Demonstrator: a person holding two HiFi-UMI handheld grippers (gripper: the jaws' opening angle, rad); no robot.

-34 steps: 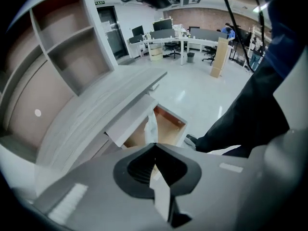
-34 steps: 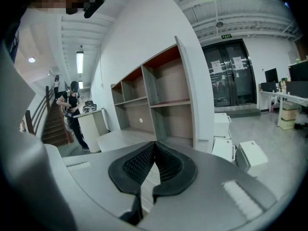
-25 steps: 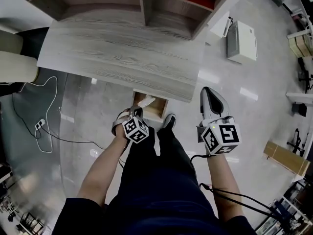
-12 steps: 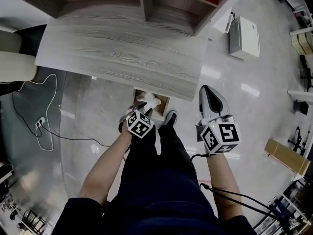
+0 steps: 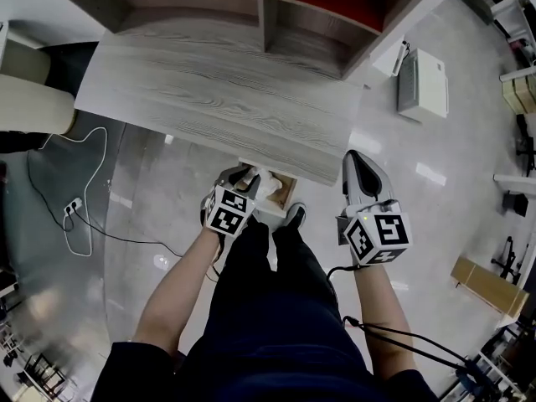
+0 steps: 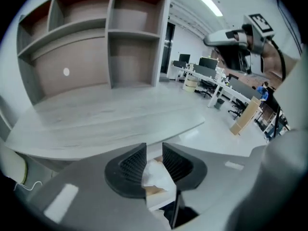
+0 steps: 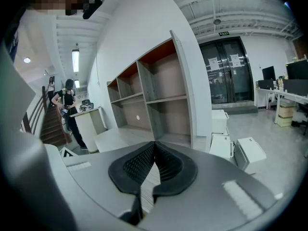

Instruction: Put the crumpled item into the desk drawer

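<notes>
The crumpled white item [image 5: 268, 184] lies in the open wooden drawer [image 5: 287, 193] under the desk's front edge. My left gripper [image 5: 238, 177] hangs just above the drawer's left side. Its jaws have just been opening and stand apart. In the left gripper view the crumpled item [image 6: 156, 176] shows through the gap of the left gripper [image 6: 154, 149], lying below the pads and free of them, in the drawer [image 6: 155, 190]. My right gripper [image 5: 358, 164] hovers level to the right of the drawer, near the desk's corner. The right gripper [image 7: 154, 144] is shut with nothing in it.
The grey wood-grain desk [image 5: 209, 90] spans the view ahead, with an open shelf unit [image 5: 276, 15] behind it. A cable and power strip [image 5: 71, 212] lie on the floor at left. White boxes [image 5: 423, 82] stand at right. My legs and shoes [image 5: 293, 216] are below the drawer.
The left gripper has risen from the drawer and rolled, its jaws opening. The crumpled item stays behind in the drawer. The right gripper has kept still.
</notes>
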